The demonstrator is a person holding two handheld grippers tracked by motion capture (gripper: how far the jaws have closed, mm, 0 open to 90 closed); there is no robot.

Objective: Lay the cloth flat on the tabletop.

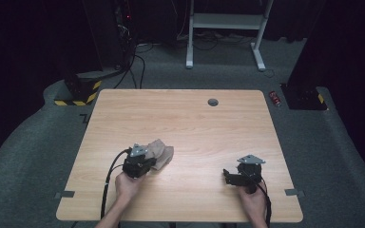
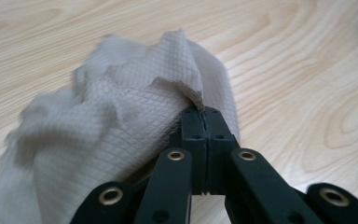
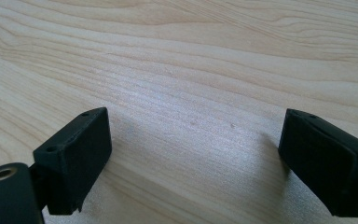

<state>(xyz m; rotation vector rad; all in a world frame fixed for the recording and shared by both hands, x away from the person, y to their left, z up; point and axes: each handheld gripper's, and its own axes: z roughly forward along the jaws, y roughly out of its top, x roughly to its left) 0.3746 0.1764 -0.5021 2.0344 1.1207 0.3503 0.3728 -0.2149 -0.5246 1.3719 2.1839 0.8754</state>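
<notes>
The left tool (image 2: 204, 116) was pinching an edge of the crumpled cloth (image 2: 121, 121), which lay low and left of centre on the surface (image 1: 209, 128), so the grab looked done and any spreading or folding remained, the right tool (image 3: 193, 154) spread and idle.

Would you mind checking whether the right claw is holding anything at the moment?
No, the right claw stands wide open over the bare wooden table, with nothing between its jaws.
</notes>
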